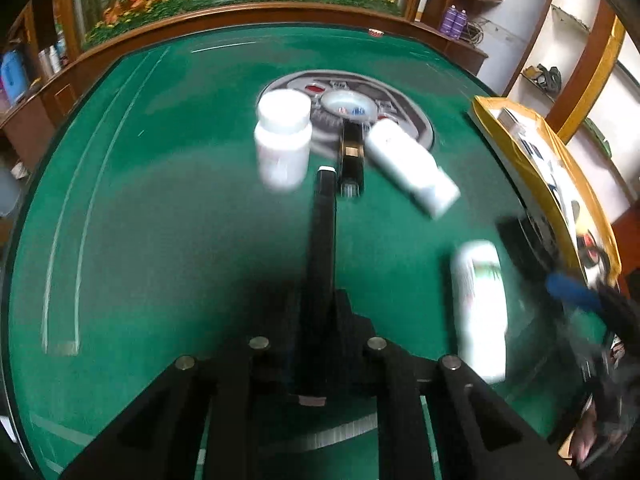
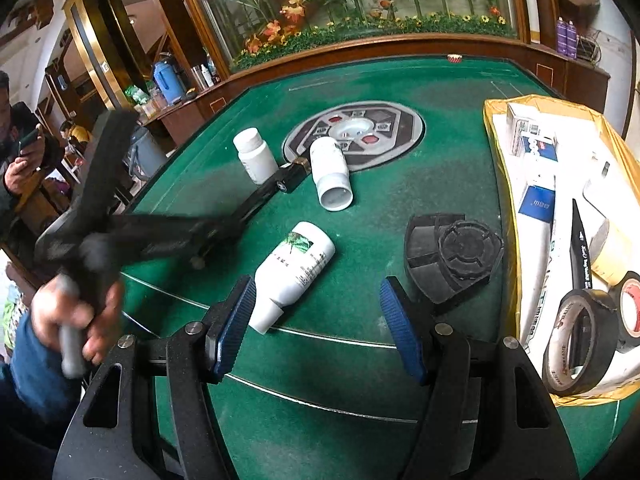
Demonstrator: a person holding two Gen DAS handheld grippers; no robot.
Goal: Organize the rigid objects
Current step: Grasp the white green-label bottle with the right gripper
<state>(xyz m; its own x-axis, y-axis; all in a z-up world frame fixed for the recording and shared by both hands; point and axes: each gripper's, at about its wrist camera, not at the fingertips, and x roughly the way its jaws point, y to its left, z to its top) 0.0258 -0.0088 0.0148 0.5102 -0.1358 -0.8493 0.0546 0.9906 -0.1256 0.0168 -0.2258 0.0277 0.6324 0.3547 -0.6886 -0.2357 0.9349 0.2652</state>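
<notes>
a green felt table (image 2: 440, 184) fills both views, with an upright white bottle (image 2: 256, 156) at upper centre, a second bottle (image 2: 330, 176) on its side beside it and a labelled bottle (image 2: 294, 268) lying at centre. the left gripper (image 1: 325, 174), fingers pressed together on nothing, points at a black box (image 1: 352, 160) between the far bottles. the right gripper (image 2: 318, 330) stands apart and empty at lower centre, just beside the labelled bottle, with a yellow tray (image 2: 496, 120) at right.
</notes>
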